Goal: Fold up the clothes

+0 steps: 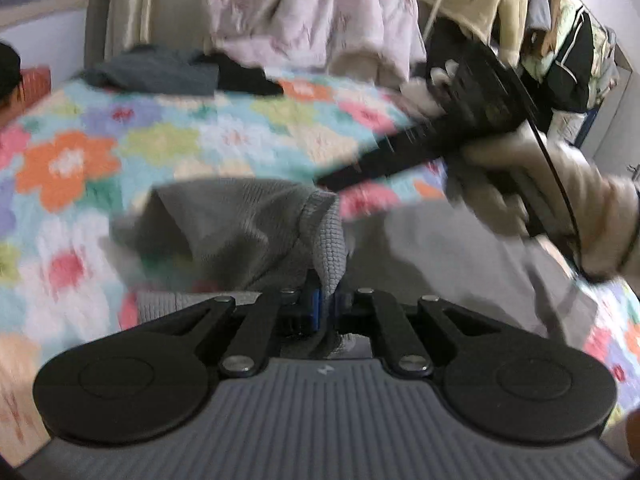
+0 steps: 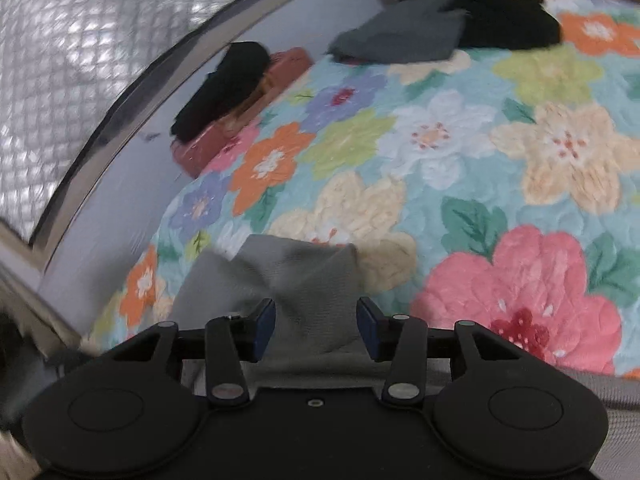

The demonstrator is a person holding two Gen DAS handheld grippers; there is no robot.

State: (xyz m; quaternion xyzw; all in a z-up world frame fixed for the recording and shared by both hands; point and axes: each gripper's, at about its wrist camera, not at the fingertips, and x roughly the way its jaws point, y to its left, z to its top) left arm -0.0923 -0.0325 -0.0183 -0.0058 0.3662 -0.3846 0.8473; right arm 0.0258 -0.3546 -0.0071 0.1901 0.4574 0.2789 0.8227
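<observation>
A grey waffle-knit garment (image 1: pixel 248 228) was seen on a quilt (image 2: pixel 460 152) of pale blue, patterned with orange, pink, cream, green and lilac flowers. At the quilt's far edge, dark grey cloth (image 2: pixel 400 36) and black cloth (image 2: pixel 508 20) were seen; beside it, a reddish-brown box (image 2: pixel 240 120).

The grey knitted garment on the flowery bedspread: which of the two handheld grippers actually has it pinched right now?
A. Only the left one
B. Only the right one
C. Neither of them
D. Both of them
A. The left gripper is clamped shut on a ribbed edge of the grey garment, while the right gripper has its blue pads standing apart, with the cloth lying between them but not squeezed.
</observation>
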